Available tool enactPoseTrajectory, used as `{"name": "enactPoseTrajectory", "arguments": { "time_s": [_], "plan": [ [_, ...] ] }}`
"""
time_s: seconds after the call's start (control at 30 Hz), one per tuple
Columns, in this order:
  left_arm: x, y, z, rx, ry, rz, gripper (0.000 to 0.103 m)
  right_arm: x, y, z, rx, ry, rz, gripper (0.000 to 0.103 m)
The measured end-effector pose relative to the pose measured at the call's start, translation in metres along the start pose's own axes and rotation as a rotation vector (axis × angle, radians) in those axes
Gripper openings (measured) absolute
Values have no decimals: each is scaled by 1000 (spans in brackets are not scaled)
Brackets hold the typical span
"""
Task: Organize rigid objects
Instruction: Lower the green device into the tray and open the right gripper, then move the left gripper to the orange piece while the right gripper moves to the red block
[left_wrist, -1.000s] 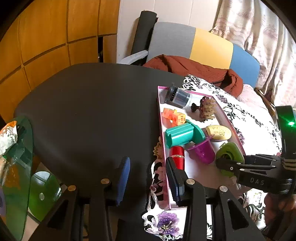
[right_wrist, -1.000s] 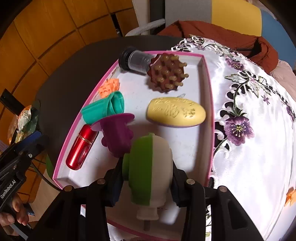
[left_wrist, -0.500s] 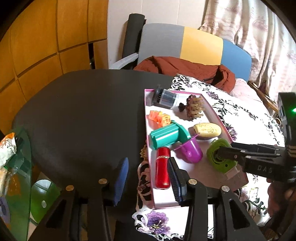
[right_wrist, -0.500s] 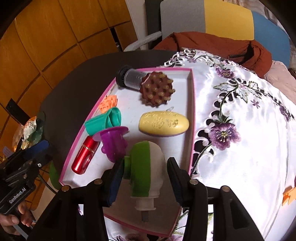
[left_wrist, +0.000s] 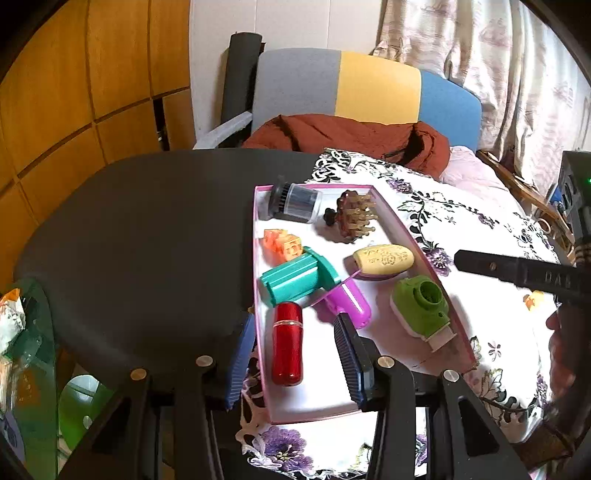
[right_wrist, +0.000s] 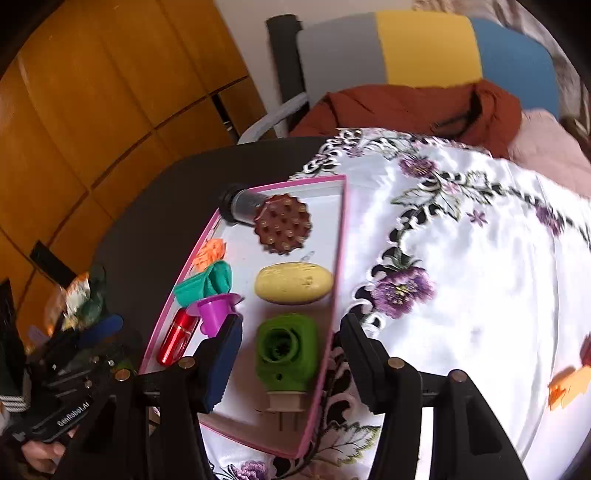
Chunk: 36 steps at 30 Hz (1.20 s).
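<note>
The green-and-white plug (right_wrist: 287, 352) lies in the pink tray (right_wrist: 334, 295), free between the opening jaws of the right gripper (right_wrist: 288, 360), so placing it looks finished. The left gripper (left_wrist: 295, 354) (empty, part open) hovers over the red tube (left_wrist: 287, 343). Next, I judge, the right gripper must fetch the orange piece (right_wrist: 567, 386) off to its right on the worktop.

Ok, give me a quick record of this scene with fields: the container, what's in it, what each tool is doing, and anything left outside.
container: pink-rimmed tray on floral cloth
contents: green adapter, yellow oval, red tube, teal piece, purple cup, brown massager, orange block, clear-capped brush
right tool: opening, clear of adapter
left tool: open, empty
outside tray: orange piece
</note>
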<state>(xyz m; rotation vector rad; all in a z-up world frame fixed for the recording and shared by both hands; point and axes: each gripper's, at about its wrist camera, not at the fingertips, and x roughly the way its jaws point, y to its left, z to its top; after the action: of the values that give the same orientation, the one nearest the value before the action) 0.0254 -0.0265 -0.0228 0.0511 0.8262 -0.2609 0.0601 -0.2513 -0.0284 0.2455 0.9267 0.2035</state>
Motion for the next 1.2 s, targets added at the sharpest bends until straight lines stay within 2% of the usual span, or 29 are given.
{"name": "enactPoseTrajectory", "arguments": {
  "time_s": [0.2, 0.4, 0.6, 0.8, 0.93, 1.0, 1.03, 1.07, 1.2],
  "plan": [
    [3, -4, 1, 8, 6, -6, 46, -13, -30, 4, 68, -21, -35, 56],
    [6, -11, 3, 25, 10, -16, 46, -26, -68, 3, 103, -13, -158, 56],
    [6, -32, 7, 83, 11, -75, 46, -61, -131, -1, 230, -43, -276, 56],
    [5, -61, 16, 131, 9, -137, 46, -114, -204, -5, 418, -137, -403, 56],
    [9, -90, 25, 173, 26, -207, 46, -143, -251, -19, 579, -236, -480, 56],
    [13, -110, 30, 217, 40, -263, 48, -150, -265, -26, 643, -275, -485, 56],
    [15, -121, 31, 237, 44, -286, 50, -153, -270, -31, 670, -294, -488, 56],
    [18, -134, 33, 262, 52, -314, 57, -154, -276, -34, 696, -300, -504, 56],
    [33, -188, 35, 376, 92, -411, 58, -159, -287, -42, 775, -322, -474, 56]
  ]
}}
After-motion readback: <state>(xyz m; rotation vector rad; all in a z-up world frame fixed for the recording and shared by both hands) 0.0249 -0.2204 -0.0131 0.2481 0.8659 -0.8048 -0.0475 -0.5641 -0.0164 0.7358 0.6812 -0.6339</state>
